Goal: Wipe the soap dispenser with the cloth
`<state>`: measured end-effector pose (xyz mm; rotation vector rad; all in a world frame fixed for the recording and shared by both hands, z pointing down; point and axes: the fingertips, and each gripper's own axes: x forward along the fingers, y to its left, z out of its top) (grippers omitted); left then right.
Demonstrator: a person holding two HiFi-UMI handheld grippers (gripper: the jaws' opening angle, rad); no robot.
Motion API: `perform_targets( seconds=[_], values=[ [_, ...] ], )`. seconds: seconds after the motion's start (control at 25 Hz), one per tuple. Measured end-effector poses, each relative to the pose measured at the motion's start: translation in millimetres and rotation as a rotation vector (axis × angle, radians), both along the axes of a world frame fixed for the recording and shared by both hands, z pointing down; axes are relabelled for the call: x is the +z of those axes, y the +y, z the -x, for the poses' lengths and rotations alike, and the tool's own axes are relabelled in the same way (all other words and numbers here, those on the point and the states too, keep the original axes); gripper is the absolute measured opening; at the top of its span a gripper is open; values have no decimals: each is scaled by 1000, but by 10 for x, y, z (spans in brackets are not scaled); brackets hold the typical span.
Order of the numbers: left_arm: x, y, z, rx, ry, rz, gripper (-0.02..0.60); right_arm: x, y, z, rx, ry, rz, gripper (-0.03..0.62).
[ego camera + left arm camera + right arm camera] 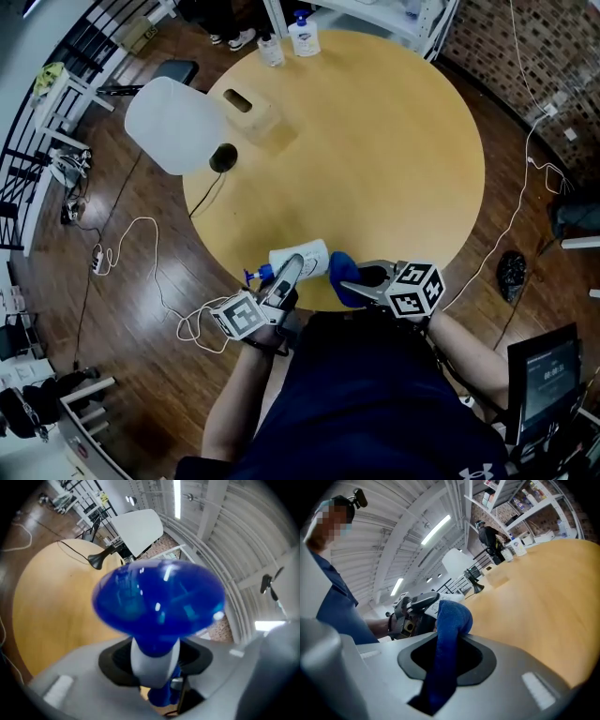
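Navy shirt [366, 394] of the person fills the bottom of the head view. It carries a small white logo [466, 472] cut by the frame edge, with no lettering to read.

Just beyond, both hands hold their tools over the near rim of a round tan wooden surface [394, 141]. The left claw [292, 266] is clamped on the soap dispenser [305, 258]. This is a white bottle turned on its side, with its blue pump head [159, 602] pointing left. In the left gripper view the pads close round the white neck below the pump. The print on the bottle is too small to read.

The right claw [361, 278] pinches a blue cloth [341, 266], which bunches out ahead of its tips. The cloth sits just beside the bottle's base; whether they touch cannot be told.

Farther across, near the left rim, stands a black rounded object [222, 157] with a cable trailing to the floor. Beyond it sits a pale wooden box [248, 106] with a slot on top. A white chair [176, 125] stands just off the surface there.

At the far rim stand a clear bottle [271, 49] and a white pump bottle [304, 36] with a blue label, unreadable.
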<state>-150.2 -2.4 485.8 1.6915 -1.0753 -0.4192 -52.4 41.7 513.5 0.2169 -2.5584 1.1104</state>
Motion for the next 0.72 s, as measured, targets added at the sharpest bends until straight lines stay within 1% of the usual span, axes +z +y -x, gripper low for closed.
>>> perform_targets(
  seconds=[0.08,0.16,0.28,0.4,0.48,0.52,0.56,0.6,0.72],
  values=[
    [227,-24,69,-18,-134,45,207,180,-140,-102,76,76,35,97],
    [375,-35,6,17,-265,97,207,409,-344,-260,172,186,45,97],
    [652,-100,-19,62,-491,170,207,706,-669,-453,276,330,22,98],
    [819,-224,-44,73,-698,214,207,927,-970,-558,338,478,-32,98],
    [889,-292,-31,58,-818,239,207,1063,-1128,-615,367,568,-62,101],
    [923,-319,-19,43,-861,250,207,1151,-1187,-661,382,611,-66,103],
    [958,-342,-11,29,-886,258,207,1232,-1241,-709,397,646,-67,103],
    [999,-360,-8,16,-897,266,207,1295,-1286,-742,408,672,-68,103],
    [1097,-417,14,-23,-879,294,209,1438,-1348,-745,393,732,-73,103]
  ],
)
